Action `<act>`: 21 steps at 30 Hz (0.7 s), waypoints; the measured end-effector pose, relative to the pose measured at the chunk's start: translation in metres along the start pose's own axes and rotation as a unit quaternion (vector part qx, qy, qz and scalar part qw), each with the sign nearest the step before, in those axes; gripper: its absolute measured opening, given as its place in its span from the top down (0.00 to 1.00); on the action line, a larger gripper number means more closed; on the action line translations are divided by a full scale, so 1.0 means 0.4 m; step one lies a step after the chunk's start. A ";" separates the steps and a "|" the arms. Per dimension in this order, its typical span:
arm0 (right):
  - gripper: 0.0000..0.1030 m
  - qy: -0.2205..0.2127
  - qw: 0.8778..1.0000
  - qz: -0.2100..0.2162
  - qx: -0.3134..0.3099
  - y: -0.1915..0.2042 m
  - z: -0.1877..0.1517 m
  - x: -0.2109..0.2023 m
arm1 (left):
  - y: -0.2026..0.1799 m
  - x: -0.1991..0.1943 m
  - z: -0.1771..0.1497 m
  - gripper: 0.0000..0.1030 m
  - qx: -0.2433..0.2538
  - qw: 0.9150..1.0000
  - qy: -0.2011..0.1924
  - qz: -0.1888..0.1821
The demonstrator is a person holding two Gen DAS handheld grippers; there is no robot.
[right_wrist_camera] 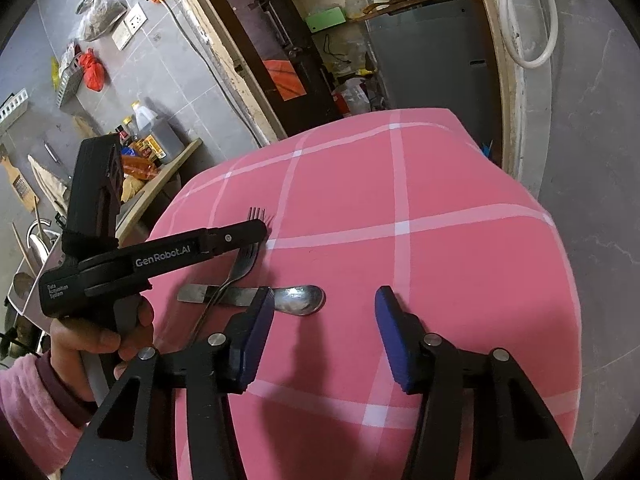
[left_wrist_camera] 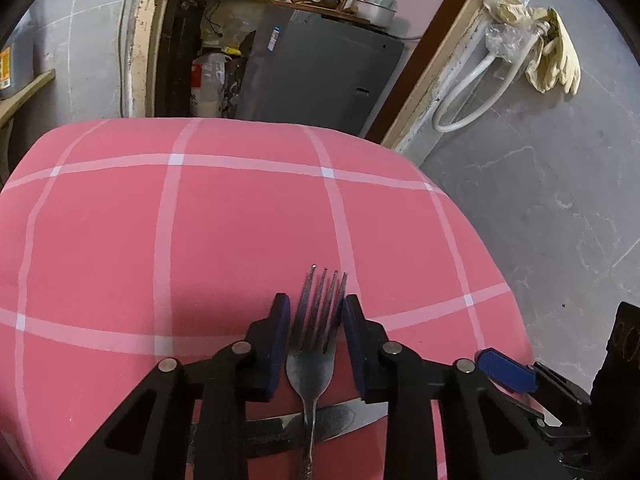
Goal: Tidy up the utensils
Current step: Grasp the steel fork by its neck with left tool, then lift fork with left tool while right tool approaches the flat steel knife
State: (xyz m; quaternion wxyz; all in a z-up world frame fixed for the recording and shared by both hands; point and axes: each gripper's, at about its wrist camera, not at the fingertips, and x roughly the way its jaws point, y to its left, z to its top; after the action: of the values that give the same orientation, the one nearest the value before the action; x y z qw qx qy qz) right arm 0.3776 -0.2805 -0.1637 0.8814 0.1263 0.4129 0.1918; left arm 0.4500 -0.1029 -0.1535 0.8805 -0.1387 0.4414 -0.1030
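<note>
A metal fork [left_wrist_camera: 316,340] lies on the pink checked tablecloth [left_wrist_camera: 240,220], its handle crossing over a spoon [left_wrist_camera: 340,418]. My left gripper [left_wrist_camera: 316,300] has its blue pads against both sides of the fork's head, with the tines poking out in front. In the right wrist view a hand in a pink sleeve [right_wrist_camera: 92,340] holds the left gripper [right_wrist_camera: 252,236] over the fork [right_wrist_camera: 240,264]. The spoon [right_wrist_camera: 300,300] lies crosswise, its bowl just inside the left finger of my right gripper [right_wrist_camera: 324,308]. That gripper is open, and its pads do not press on the spoon.
The cloth-covered table [right_wrist_camera: 440,200] drops off at its far and right edges onto grey floor. Behind it are a doorway and a grey cabinet [left_wrist_camera: 320,68]. A shelf with bottles [right_wrist_camera: 156,136] stands to the left. A white hose [left_wrist_camera: 472,92] and gloves hang on the wall.
</note>
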 end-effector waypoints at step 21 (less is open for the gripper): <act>0.91 0.082 0.995 0.026 -0.058 0.029 0.019 0.049 | 0.029 -0.044 -0.032 0.80 -0.034 0.999 0.006 0.027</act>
State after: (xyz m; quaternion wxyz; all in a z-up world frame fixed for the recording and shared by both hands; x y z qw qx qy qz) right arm 0.3923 -0.2620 -0.1681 0.8450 0.0692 0.4688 0.2479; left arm 0.4302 -0.0887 -0.1515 0.8752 -0.1557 0.4533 -0.0654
